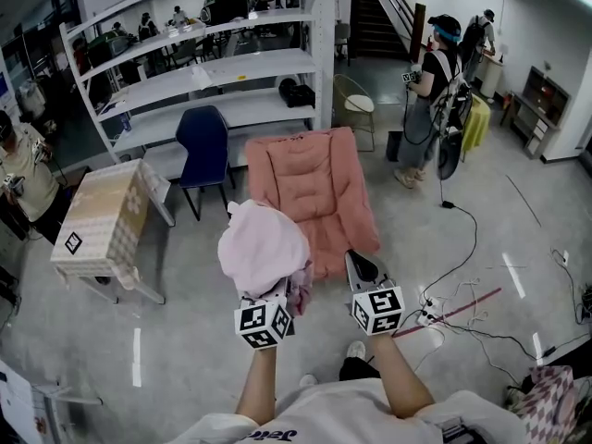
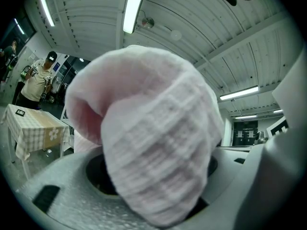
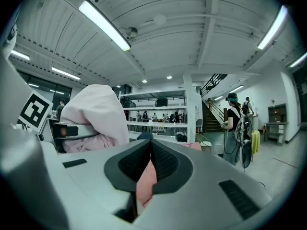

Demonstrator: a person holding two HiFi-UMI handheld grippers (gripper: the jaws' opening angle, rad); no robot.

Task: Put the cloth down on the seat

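Note:
A bundled pale pink cloth bulges above my left gripper, which is shut on its lower part and held up in the air. In the left gripper view the cloth fills the middle and hides the fingertips of the left gripper. The right gripper view shows the same cloth clamped at the left. The pink padded seat lies on the floor just beyond both grippers. My right gripper is beside the cloth, shut and holding nothing, pointing at the seat's near edge. Its pads meet at the tips.
A blue chair and white shelving stand behind the seat. A table with a checked cover is at the left. One person stands at the back right, another at the left. Cables trail on the floor at the right.

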